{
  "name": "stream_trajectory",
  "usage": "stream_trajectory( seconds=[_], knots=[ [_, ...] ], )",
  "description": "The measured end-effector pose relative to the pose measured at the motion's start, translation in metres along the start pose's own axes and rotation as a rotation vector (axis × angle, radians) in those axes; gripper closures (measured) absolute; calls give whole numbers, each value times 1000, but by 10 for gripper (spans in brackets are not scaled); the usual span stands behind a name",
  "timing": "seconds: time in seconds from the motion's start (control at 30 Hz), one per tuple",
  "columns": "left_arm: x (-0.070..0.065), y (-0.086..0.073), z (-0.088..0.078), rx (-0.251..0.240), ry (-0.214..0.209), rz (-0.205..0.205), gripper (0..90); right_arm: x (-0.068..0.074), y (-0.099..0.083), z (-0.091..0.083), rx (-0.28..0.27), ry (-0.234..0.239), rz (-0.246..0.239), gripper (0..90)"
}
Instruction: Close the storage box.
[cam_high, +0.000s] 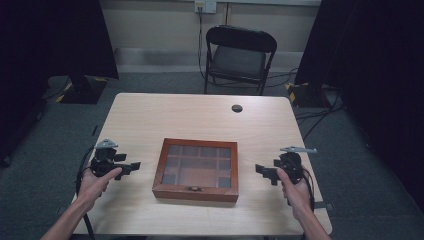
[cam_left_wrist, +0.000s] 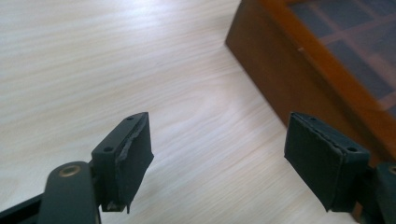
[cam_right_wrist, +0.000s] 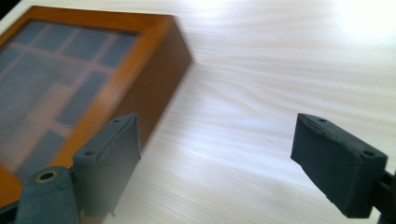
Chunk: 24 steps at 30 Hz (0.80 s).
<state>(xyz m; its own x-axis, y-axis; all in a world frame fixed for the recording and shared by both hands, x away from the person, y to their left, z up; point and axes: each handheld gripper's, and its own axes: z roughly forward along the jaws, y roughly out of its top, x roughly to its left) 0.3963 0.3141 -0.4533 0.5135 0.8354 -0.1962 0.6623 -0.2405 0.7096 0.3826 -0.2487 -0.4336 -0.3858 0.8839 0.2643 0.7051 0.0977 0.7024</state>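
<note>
Two grippers hung over the table, one on each side of the box, and neither had anything in it. The left gripper (cam_high: 131, 166) was held low with its jaws spread wide, pointing toward the box's left wall but well short of touching; the right gripper (cam_high: 262, 171) mirrored it on the other side, jaws likewise apart and empty. Their pads (cam_left_wrist: 135, 156) looked like dull black rubber, blocky, a little frayed along the edges. Between them sat the box (cam_high: 196, 169), near the front middle of the table (cam_high: 150, 115), flat and rectangular, of glossy reddish-brown wood with a glass lid through which a grid of dark compartments showed. A small metal clasp (cam_high: 194, 188) sat on its front wall, and the lid lay shut. By my judgement the work had barely begun: the box was untouched, and gripping or opening it was all still to come. The tabletop was pale wood grain, smooth, faintly shiny under the light.
</note>
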Motion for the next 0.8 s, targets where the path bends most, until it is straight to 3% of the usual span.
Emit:
stream_trajectory(
  seconds=[0.1, 0.17, 0.2, 0.3, 0.33, 0.37, 0.43, 0.47, 0.53, 0.6, 0.67, 0.73, 0.8],
  knots=[
    [8, -4, 5, 57, 36, 9, 255, -12, -8, 3, 49, -40, 12, 147],
    [12, -6, 10, 85, 65, -4, 274, -16, -10, 9, 118, -24, 47, 148],
    [14, -7, 12, 93, 74, -1, 274, -17, -11, 13, 148, -27, 33, 149],
    [14, -9, 18, 86, 110, -11, 273, -16, -14, 23, 185, -84, -18, 149],
    [12, -12, 21, 93, 130, 19, 267, -16, -15, 26, 201, -109, -23, 149],
    [12, -12, 21, 93, 130, 19, 227, -16, -15, 26, 201, -109, -23, 149],
    [8, -16, 28, 81, 148, 31, 225, -21, -18, 36, 244, -189, 0, 144],
    [7, -17, 31, 81, 167, 41, 233, -21, -19, 36, 235, -226, -14, 148],
    [3, -19, 37, 70, 201, 83, 203, -22, -20, 37, 213, -249, -21, 144],
    [3, -20, 40, 51, 205, 72, 154, -21, -26, 39, 170, -293, -49, 127],
    [5, -24, 42, 11, 209, 78, 105, -21, -33, 44, 112, -287, -108, 6],
    [6, -27, 43, -20, 210, 62, 64, -21, -39, 47, 56, -281, -117, 0],
    [6, -27, 43, -19, 212, 61, 55, -21, -42, 49, 15, -281, -115, 0]
  ],
)
